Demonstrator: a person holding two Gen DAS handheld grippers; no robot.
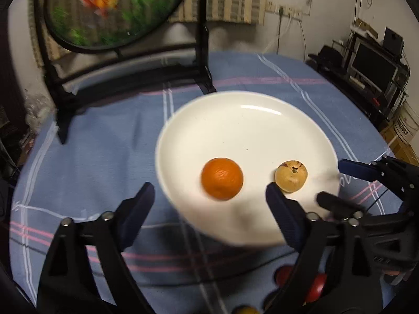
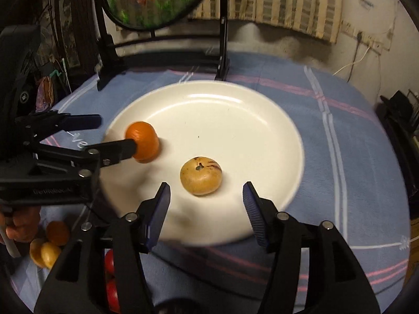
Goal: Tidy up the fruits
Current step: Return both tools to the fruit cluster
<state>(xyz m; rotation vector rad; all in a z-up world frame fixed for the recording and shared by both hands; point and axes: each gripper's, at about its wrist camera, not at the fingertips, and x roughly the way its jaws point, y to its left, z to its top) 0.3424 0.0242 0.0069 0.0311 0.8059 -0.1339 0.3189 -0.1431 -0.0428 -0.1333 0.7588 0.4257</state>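
A white plate (image 1: pixel 248 130) (image 2: pixel 222 120) sits on the blue checked tablecloth. On it lie an orange mandarin (image 1: pixel 222 178) (image 2: pixel 142 141) and a tan, speckled round fruit (image 1: pixel 291 175) (image 2: pixel 201 179). My left gripper (image 1: pixel 209 191) (image 2: pixel 116 132) is open, its fingers wide on either side of the mandarin and clear of it. My right gripper (image 2: pixel 206 189) (image 1: pixel 330 180) is open too. The tan fruit lies just beyond its tips, and neither pad touches it.
Near the front edge lie more fruits: an orange one (image 2: pixel 58 233), yellow ones (image 2: pixel 44 255) and red ones (image 2: pixel 111 261) (image 1: pixel 316 287). A round goldfish picture (image 1: pixel 115 7) on a black stand (image 1: pixel 204 52) rises behind the plate. A hand (image 2: pixel 21 225) holds the left gripper.
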